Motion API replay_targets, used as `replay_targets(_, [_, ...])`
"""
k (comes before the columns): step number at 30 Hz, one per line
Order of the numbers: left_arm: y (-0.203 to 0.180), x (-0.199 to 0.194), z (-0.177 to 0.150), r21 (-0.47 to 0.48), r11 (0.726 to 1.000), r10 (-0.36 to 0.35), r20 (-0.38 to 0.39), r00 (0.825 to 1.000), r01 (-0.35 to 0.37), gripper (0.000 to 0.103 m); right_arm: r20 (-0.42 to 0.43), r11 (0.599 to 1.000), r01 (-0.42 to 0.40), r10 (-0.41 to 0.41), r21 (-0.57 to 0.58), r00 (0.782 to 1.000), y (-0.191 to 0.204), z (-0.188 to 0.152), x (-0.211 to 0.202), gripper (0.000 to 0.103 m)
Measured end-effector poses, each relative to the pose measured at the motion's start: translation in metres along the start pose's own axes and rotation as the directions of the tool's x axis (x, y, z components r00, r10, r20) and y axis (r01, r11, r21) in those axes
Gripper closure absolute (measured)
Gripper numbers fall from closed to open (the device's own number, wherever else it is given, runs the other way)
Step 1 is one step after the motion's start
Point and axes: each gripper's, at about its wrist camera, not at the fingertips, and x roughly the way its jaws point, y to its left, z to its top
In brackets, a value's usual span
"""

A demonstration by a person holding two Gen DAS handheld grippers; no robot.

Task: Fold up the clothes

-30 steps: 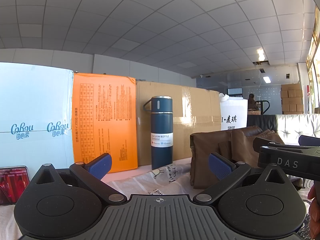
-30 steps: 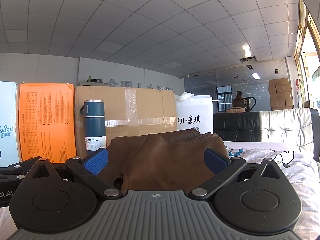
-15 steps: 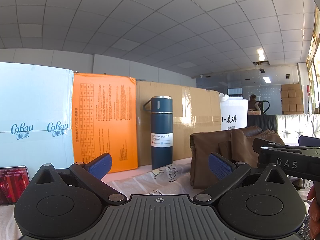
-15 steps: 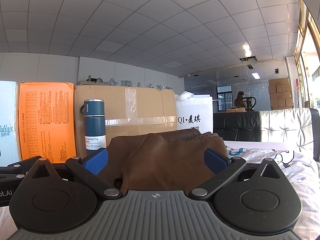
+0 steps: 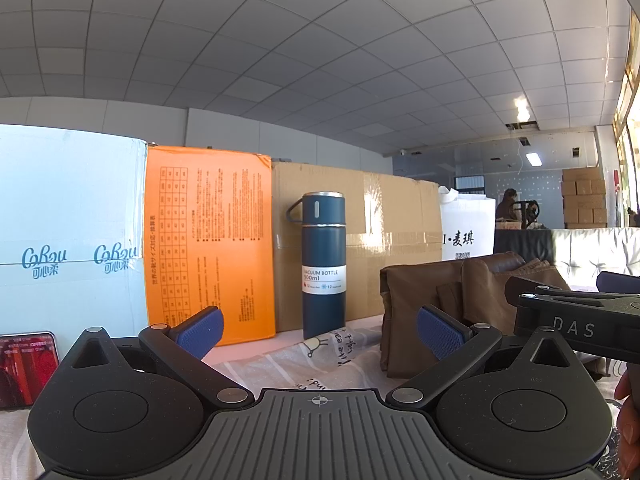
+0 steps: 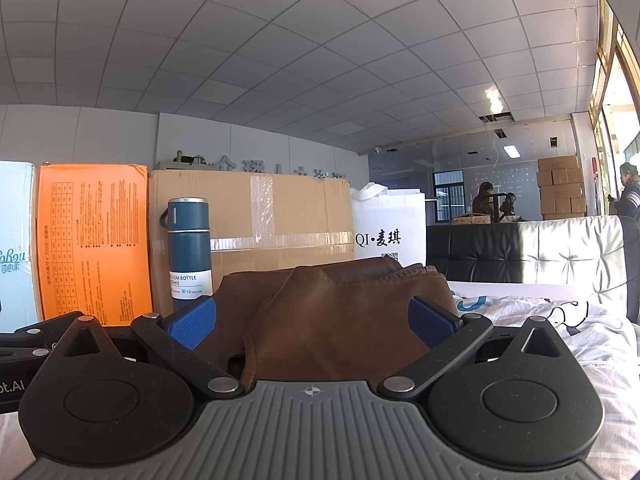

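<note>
Your left gripper (image 5: 319,332) sits low over the printed sheet (image 5: 280,364) with its 2 blue pads (image 5: 199,331) spread wide and nothing between them. Your right gripper (image 6: 311,318) is released as well, its pads (image 6: 192,322) standing far apart. The folded brown garment (image 6: 340,320) lies directly ahead of your right gripper, filling the gap between the pads in that view, but you cannot tell whether either pad touches the cloth.

From your left wrist, the same brown garment (image 5: 452,308) sits to the right, on the sheet, with the body of your right gripper (image 5: 580,320) reaching in front of it from the right edge.

A dark blue vacuum bottle (image 5: 323,264) stands upright on the far side of the sheet, to the left of the garment and apart from it. Behind it runs a row of boxes: a pale blue box (image 5: 68,232) at far left, an orange box (image 5: 208,248) beside it, then a taped cardboard box (image 5: 392,236). A white bag with black lettering (image 6: 390,228) stands to the right of the cardboard box, behind the garment. A black and white padded sofa back (image 6: 520,252) runs along the far right, and the sheet (image 6: 560,320) is rumpled in front of it.
</note>
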Motion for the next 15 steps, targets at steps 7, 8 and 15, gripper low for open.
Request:
replay_targets(7, [0.0001,-0.0011,-0.0003,-0.001,1.000,0.001,-0.001,1.000,-0.001,0.000,0.002,1.000,-0.001,0.001,0.001,1.000,0.0003,0.0003,0.0004,0.000])
replay_targets(8, [0.0003,-0.0009,-0.0003,-0.003,1.000,0.001,-0.001,1.000,-0.001,0.000,0.002,1.000,-0.001,0.001,0.001,1.000,0.0003,0.0003,0.0005,0.000])
replay_targets(15, [0.0023,0.0008,-0.0005,-0.016,1.000,0.003,-0.009,1.000,-0.003,0.000,0.002,1.000,-0.001,0.001,0.001,1.000,0.0002,0.0003,0.0003,0.000])
